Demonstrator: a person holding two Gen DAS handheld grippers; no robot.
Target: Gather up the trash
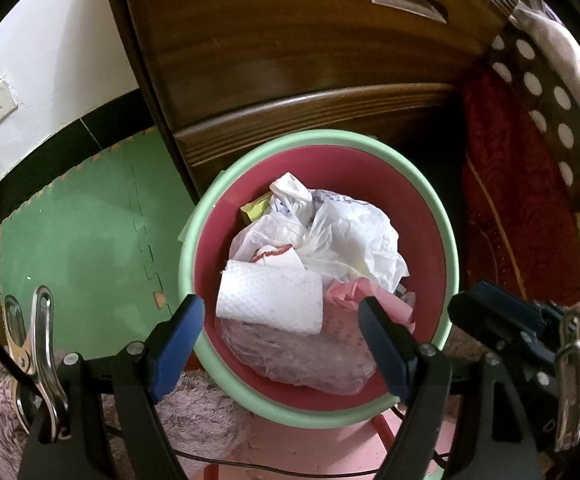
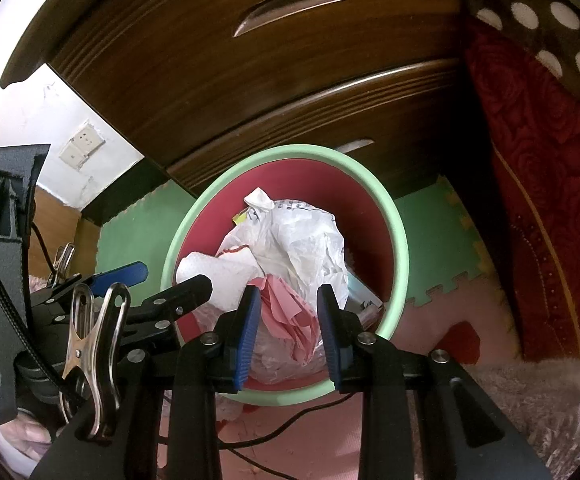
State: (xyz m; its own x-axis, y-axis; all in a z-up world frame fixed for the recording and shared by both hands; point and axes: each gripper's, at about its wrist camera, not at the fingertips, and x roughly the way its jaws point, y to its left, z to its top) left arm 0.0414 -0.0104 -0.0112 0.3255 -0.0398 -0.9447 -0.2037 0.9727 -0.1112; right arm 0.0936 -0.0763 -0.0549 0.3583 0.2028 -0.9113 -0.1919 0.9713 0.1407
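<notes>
Both tongs are hovering over the round red bin with a green rim (image 1: pixel 451 240); the left gripper (image 1: pixel 278 344) is gaping wide above the crumpled white paper towel (image 1: pixel 270 300); the right gripper (image 2: pixel 288 340) is standing narrow and empty, crumpled pink paper (image 2: pixel 290 312) lying below its jaws.

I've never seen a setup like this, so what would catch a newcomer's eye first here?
A round bin, red inside with a pale green rim, stands on the floor before a dark wooden drawer chest. It is heaped with crumpled white plastic bags, paper towel and pink paper. Blue-padded fingers frame it from below.
</notes>
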